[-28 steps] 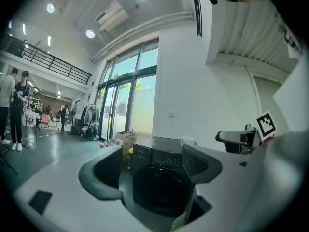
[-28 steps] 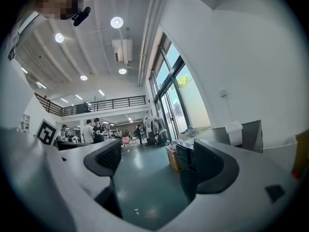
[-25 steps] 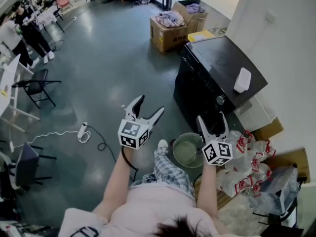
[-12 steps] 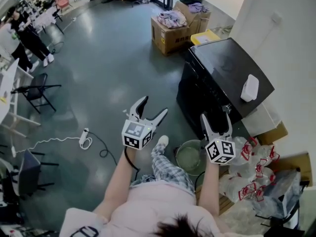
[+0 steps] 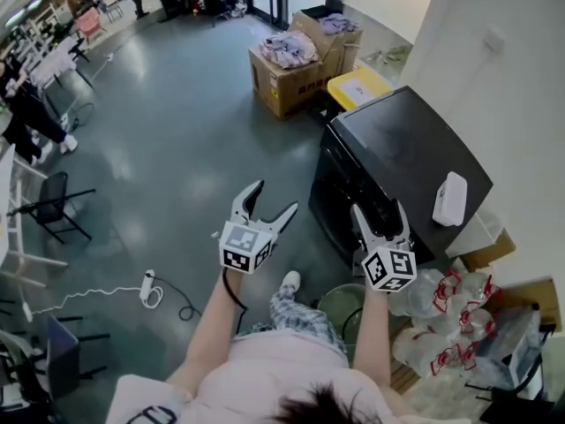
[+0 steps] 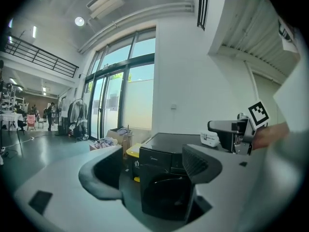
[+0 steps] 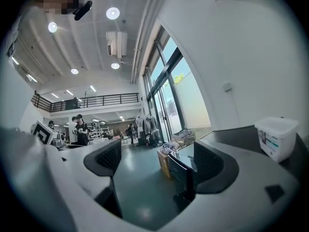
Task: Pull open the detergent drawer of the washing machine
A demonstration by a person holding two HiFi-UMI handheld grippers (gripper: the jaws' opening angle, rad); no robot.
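A black front-loading washing machine (image 5: pixel 397 153) stands against the white wall at the right of the head view; its front panel (image 6: pixel 157 159) and round door show in the left gripper view. I cannot make out the detergent drawer. My left gripper (image 5: pixel 269 200) is open in the air over the floor, left of the machine's front. My right gripper (image 5: pixel 378 215) is open just at the machine's upper front edge (image 7: pixel 186 166), with nothing between its jaws. A white box (image 5: pixel 448 199) lies on the machine's lid.
Cardboard boxes of clothes (image 5: pixel 284 64) and a yellow bin (image 5: pixel 359 86) stand behind the machine. A green bucket (image 5: pixel 340 306) and tied plastic bags (image 5: pixel 441 312) sit near my feet. A cable with a plug (image 5: pixel 148 288) lies on the floor at left.
Both grippers have moved up and toward the washing machine, the right one reaching its front top edge. The view has tilted upward, so the bucket has slid lower.
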